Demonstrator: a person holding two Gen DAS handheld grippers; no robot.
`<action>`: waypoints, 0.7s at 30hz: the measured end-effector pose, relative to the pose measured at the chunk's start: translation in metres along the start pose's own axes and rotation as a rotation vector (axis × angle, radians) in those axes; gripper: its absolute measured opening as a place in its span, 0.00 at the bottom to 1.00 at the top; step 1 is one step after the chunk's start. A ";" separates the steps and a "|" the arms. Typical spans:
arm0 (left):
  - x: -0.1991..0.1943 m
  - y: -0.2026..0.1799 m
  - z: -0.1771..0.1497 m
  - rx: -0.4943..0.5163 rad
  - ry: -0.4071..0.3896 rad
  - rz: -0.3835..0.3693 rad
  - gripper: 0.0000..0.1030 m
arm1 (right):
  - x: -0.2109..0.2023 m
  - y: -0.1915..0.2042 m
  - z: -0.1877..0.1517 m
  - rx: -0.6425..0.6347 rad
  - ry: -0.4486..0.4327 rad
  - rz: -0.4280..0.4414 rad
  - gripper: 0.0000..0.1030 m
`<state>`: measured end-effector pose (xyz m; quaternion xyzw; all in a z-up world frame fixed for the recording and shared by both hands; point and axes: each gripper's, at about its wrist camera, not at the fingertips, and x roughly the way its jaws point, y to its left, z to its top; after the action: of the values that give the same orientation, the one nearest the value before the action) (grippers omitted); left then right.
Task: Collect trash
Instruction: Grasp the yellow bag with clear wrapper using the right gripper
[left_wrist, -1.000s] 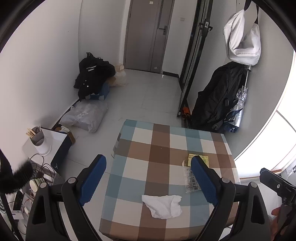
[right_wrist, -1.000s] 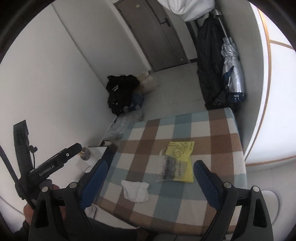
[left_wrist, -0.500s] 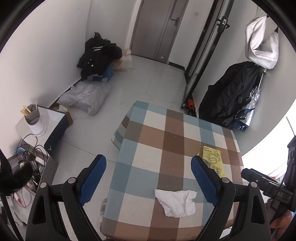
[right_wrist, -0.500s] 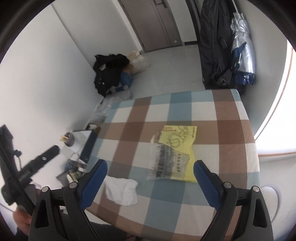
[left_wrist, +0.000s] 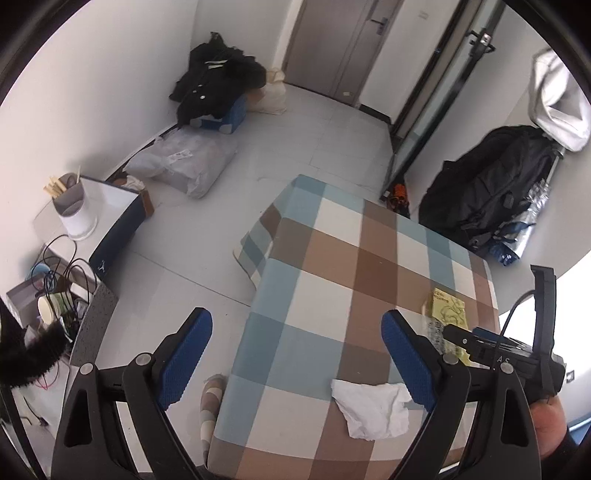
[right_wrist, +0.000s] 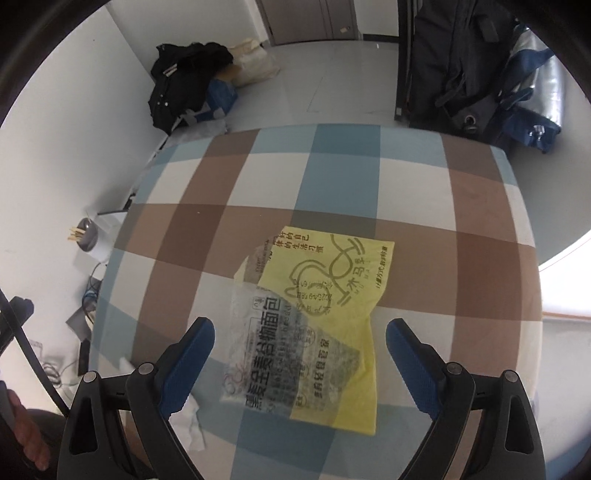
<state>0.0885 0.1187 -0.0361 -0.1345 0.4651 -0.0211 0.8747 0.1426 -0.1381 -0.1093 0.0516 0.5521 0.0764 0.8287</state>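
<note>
Table (right_wrist: 192, 236): wearing a checked cloth of brown, blue and white squares, and bearing three pieces of trash.

Yellow wrapper (right_wrist: 343, 280): lying flat on the right half of the table, printed face up.

Clear plastic wrapper (right_wrist: 284, 354): lying flat with black print, overlapping the near left part of the yellow wrapper.

Crumpled white tissue (left_wrist: 373, 410): sitting near the table's near edge, left of both wrappers and apart from them.

Right gripper (right_wrist: 300, 341): hovering above the wrappers with its blue jaws standing wide apart, gripping nothing, the clear plastic wrapper showing between them.

Left gripper (left_wrist: 295, 338): hanging over the near left part of the table, jaws spread wide and carrying nothing, its right finger showing just above the tissue.

Floor beyond: holding a black jacket (left_wrist: 218, 81) piled by the far wall.
</note>
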 end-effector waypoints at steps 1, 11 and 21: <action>0.001 0.002 0.001 -0.009 0.002 0.003 0.88 | 0.001 0.001 0.000 0.002 -0.006 -0.013 0.92; 0.013 0.021 0.005 -0.105 0.036 0.023 0.88 | 0.022 0.020 0.002 -0.056 0.042 -0.089 0.92; 0.019 0.021 0.006 -0.093 0.055 0.047 0.88 | 0.029 0.036 -0.003 -0.167 0.037 -0.139 0.90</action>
<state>0.1022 0.1374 -0.0534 -0.1633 0.4925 0.0175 0.8547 0.1488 -0.0972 -0.1309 -0.0575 0.5611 0.0654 0.8232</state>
